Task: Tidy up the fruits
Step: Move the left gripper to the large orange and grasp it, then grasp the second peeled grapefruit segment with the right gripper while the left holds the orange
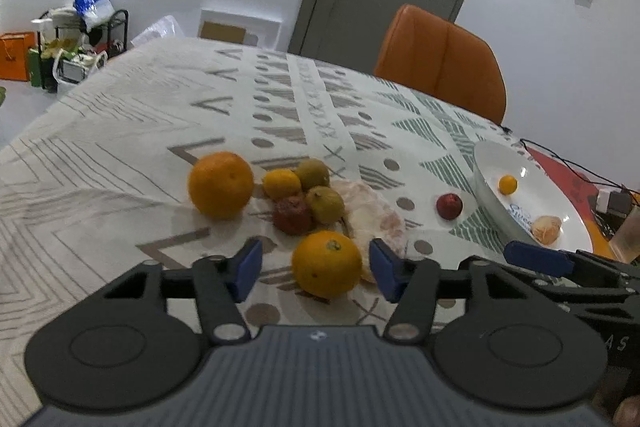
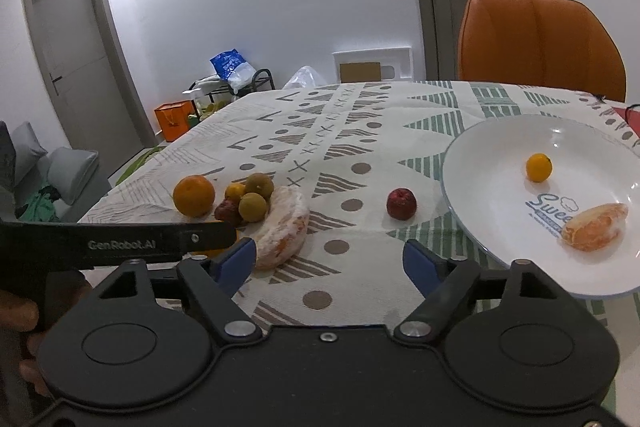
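My left gripper (image 1: 316,267) stands open around a near orange (image 1: 326,263) on the patterned tablecloth; the blue pads do not press on it. Behind it lies a cluster: a larger orange (image 1: 221,185), a small tangerine (image 1: 281,183), two green-brown fruits (image 1: 325,205), a dark red fruit (image 1: 292,215) and a peeled citrus (image 1: 372,215). A small red fruit (image 2: 401,203) lies alone left of the white plate (image 2: 492,195), which holds a small yellow fruit (image 2: 538,167) and a peeled segment (image 2: 594,227). My right gripper (image 2: 330,261) is open over bare cloth, with nothing between its fingers.
An orange chair (image 2: 540,39) stands at the table's far side. Cables and a small box (image 1: 612,201) lie on the red patch right of the plate. The left gripper's black arm (image 2: 120,243) crosses the right wrist view at the left. Bags and a rack (image 1: 80,39) stand on the floor.
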The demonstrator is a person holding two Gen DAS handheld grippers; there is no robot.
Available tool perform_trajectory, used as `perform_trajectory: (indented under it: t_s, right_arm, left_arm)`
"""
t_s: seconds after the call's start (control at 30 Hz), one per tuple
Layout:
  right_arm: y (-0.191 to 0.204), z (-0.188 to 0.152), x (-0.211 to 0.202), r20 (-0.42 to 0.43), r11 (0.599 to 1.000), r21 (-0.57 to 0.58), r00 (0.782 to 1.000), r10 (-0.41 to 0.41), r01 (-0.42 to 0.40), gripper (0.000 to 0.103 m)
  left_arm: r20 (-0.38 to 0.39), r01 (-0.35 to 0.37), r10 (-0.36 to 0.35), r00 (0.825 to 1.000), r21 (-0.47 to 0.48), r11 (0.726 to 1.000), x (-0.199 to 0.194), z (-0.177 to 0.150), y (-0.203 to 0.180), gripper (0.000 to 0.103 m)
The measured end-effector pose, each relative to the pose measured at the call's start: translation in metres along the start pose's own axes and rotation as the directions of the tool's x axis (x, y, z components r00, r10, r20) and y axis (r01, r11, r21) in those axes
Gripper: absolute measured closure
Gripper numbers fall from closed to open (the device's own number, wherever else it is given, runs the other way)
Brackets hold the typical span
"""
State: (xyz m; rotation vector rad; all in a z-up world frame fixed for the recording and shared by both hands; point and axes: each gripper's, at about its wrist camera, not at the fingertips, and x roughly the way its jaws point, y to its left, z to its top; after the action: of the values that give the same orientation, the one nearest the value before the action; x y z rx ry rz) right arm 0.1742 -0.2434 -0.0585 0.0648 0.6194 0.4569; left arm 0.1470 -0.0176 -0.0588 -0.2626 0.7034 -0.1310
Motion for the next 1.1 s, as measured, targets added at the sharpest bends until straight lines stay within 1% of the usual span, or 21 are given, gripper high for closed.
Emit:
perform_trajectory:
  t_s: [0.1,0.17,0.37,0.63,0.8,1.1]
  right_arm:
    - [-0.004,-0.001,0.002,-0.005,1.000,0.009,1.000,0.003,-0.003,0.028]
    - [-0.005,-0.001,0.003,-0.006,1.000,0.014,1.000,0.006,-0.006,0.030]
    - [-0.003,-0.001,0.009,-0.010,1.000,0.024,1.000,0.021,-0.021,0.031]
    - [0.013,0.007,0.024,-0.029,0.999,0.018,0.998,0.049,-0.048,0.031]
    - [0.027,0.011,0.035,-0.032,0.998,0.003,0.998,0.058,-0.058,0.031]
    - [0.040,0.012,0.059,-0.055,1.000,0.002,0.998,0.022,-0.022,0.031]
  left_arm:
    - [0.003,0.001,-0.001,1.000,0.013,1.000,0.003,-0.002,-0.003,0.057]
    - [0.000,0.011,-0.011,1.000,0.014,1.000,0.004,-0.002,-0.003,0.065]
    - [0.010,-0.001,0.001,1.000,0.012,1.000,0.000,-0.001,0.000,0.066]
    - [0.054,-0.029,0.030,0.998,-0.009,1.000,-0.015,0.006,0.016,0.066]
    - [0.057,-0.068,0.070,0.996,-0.033,0.997,-0.021,0.008,0.033,0.066]
    - [0.058,-0.116,0.120,0.991,-0.062,0.991,-0.033,0.007,0.058,0.066]
